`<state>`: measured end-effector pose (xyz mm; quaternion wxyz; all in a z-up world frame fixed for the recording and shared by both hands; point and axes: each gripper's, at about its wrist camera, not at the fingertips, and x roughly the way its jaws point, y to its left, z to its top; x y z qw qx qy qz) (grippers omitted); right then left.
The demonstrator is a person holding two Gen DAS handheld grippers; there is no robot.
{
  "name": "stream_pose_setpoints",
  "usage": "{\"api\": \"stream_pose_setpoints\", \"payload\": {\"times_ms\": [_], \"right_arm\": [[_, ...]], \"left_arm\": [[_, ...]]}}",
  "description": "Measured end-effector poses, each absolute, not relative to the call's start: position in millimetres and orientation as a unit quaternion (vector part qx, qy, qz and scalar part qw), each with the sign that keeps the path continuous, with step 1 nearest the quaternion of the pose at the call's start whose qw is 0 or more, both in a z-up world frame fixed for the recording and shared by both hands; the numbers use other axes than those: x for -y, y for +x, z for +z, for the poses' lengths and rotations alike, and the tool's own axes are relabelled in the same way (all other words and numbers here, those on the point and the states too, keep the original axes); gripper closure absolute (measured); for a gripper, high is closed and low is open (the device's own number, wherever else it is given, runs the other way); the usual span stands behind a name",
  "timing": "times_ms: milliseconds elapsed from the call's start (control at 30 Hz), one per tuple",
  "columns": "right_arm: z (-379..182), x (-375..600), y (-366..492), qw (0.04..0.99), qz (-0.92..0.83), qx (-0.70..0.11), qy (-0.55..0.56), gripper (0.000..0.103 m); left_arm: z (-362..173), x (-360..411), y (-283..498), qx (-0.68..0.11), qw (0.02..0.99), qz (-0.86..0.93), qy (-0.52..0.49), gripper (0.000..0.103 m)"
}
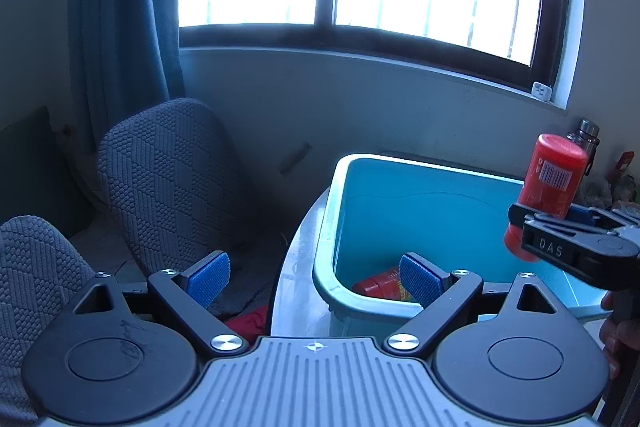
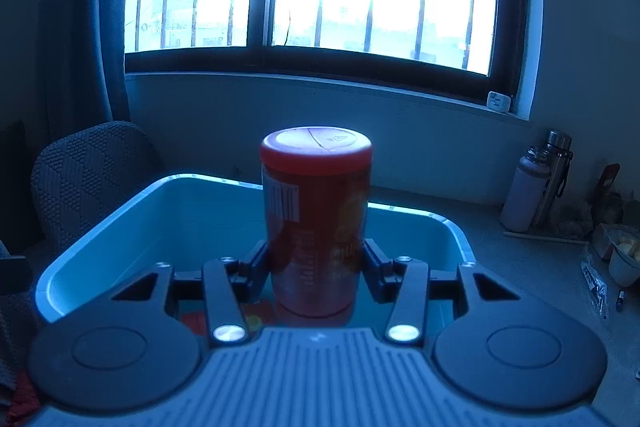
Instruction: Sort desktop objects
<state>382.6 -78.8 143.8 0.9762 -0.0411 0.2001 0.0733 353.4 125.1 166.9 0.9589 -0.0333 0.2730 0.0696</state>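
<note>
Over bin corner, left wrist view: left gripper [image 1: 314, 277] level, pads spread wide, empty; red can [image 1: 382, 285] lying inside blue bin [image 1: 326, 227]. Right wrist view: right gripper [image 2: 316, 261] clamped on upright red canister [image 2: 316, 219] above bin, rim clear all round.

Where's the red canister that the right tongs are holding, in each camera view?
Left wrist view: the red canister is at the right edge, tilted, clamped in the right tongs above the blue bin.
Right wrist view: the canister is dead centre, upright between the tongs.
Shared landmark: the blue bin under the window.
</note>
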Motion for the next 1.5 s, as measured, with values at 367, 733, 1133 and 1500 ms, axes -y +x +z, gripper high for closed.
{"api": "stream_pose_setpoints", "payload": {"times_ms": [367,733,1133,1500], "right_arm": [[131.4,69.4,403.2,0.965,0.067,-0.248,-0.052,0.042],[146.6,76.2,385.4,0.973,0.062,-0.216,-0.046,0.026],[170.0,118.2,325.4,0.979,0.042,-0.197,-0.02,0.015],[139.3,173.0,256.4,0.966,-0.017,-0.259,0.01,0.007]], "left_arm": [[158.7,-130.7,362.4,-0.284,0.956,0.068,-0.036,0.009],[158.9,-130.1,361.6,-0.284,0.956,0.067,-0.037,0.009],[172.3,-112.9,335.9,-0.277,0.96,0.028,-0.021,0.009],[150.2,-87.2,287.5,-0.329,0.944,0.012,-0.03,0.009]]}}
